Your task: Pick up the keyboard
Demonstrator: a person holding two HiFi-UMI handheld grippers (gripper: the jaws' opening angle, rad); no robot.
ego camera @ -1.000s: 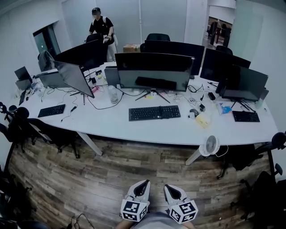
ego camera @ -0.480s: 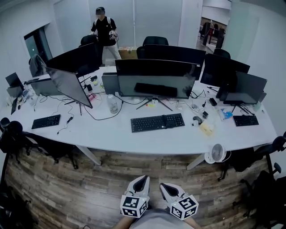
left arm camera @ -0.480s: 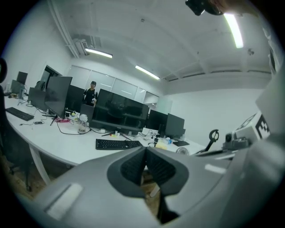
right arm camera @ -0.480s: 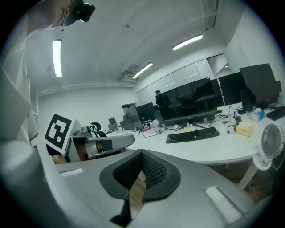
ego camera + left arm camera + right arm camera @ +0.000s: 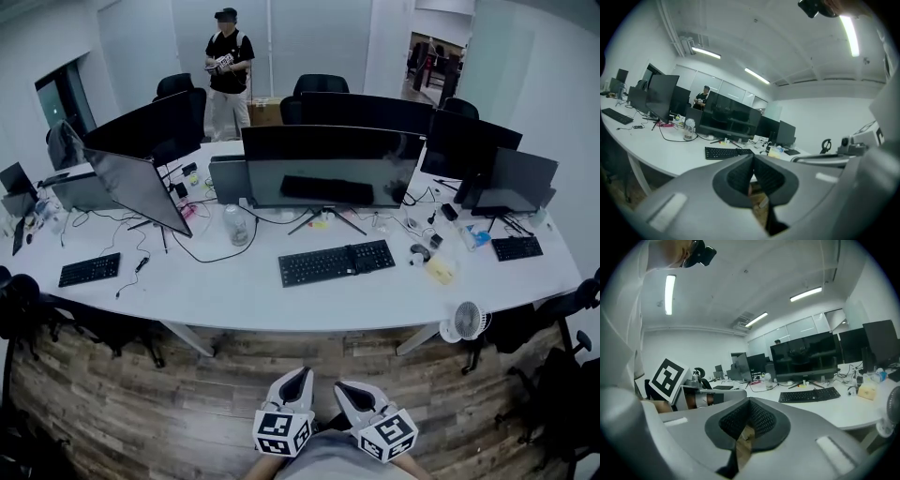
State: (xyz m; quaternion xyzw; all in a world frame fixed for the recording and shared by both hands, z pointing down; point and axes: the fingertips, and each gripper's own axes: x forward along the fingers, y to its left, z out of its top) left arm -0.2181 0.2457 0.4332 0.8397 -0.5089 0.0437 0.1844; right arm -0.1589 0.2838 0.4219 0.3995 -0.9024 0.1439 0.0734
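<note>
A black keyboard (image 5: 337,262) lies on the long white desk (image 5: 253,291), in front of the wide central monitor (image 5: 323,167). It also shows in the left gripper view, keyboard (image 5: 727,152), and in the right gripper view, keyboard (image 5: 813,395). Both grippers hang low near my body, well short of the desk. The left gripper (image 5: 298,383) is shut with nothing between its jaws, and the right gripper (image 5: 345,391) is shut and empty too.
Other keyboards lie at far left (image 5: 89,269) and far right (image 5: 517,247). Several monitors, cables, a clear bottle (image 5: 234,225), a mouse (image 5: 418,250) and a yellow pad (image 5: 439,271) crowd the desk. A small fan (image 5: 463,322) hangs at the desk edge. A person (image 5: 225,73) stands behind. Chairs flank both sides.
The view has moved nearer to the desk and shifted, so the central keyboard sits lower in view. The person at the back has turned and stepped right. Both grippers stay shut.
</note>
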